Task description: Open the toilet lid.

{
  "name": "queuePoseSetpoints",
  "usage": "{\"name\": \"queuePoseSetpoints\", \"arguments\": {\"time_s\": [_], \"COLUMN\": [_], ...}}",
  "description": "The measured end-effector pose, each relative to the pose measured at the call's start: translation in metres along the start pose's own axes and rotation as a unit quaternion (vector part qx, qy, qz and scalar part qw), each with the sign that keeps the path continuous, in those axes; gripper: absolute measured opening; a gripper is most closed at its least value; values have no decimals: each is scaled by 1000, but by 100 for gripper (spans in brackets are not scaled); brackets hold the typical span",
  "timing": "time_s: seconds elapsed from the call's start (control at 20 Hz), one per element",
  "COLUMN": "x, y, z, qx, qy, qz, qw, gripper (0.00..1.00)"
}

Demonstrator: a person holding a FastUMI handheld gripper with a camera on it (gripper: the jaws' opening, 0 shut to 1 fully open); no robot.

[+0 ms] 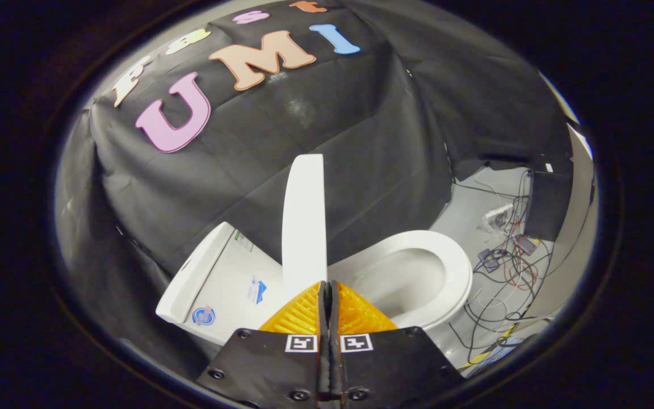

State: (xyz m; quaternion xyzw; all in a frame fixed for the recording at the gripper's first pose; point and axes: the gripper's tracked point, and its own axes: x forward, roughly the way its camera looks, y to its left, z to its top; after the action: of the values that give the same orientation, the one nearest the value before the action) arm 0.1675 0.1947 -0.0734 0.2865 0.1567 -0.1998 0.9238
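Standing nearly on edge, the toilet lid (304, 218) is rising straight up from the point just ahead of the fingertips, with the open seat (446, 267) and bowl (403, 281) lying to one side of it and the tank (222, 281) to the other. By my judgement the lifting step is well along: the lid is already clear of the seat and is reading as close to upright, though not yet resting back against the tank. The gripper (327, 284) is sitting clenched, its two fingers pressed together with no visible gap, and their tips are meeting the lid's lower edge. Whether they are pinching a thin part of that edge or merely touching it from below I cannot tell, since the contact point is hidden behind the fingers themselves. The tool is pointing forward and slightly down toward the toilet, roughly in line with the lid's plane. What the next move is calling for, I think, is a gentle push of the lid toward the tank until it is leaning there, then an easing away. Loose cables (503, 272) are lying on the floor beyond the seat, well apart from the lid.
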Motion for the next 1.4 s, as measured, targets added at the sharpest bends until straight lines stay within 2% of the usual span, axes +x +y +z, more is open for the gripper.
{"name": "queuePoseSetpoints", "arguments": {"time_s": [0.45, 1.4], "x": [-3, -2], "y": [41, 133], "z": [1, -19], "qx": [-61, -142], "qy": [-11, -17], "qz": [12, 45], "qw": [998, 989], "gripper": [1, 1]}}
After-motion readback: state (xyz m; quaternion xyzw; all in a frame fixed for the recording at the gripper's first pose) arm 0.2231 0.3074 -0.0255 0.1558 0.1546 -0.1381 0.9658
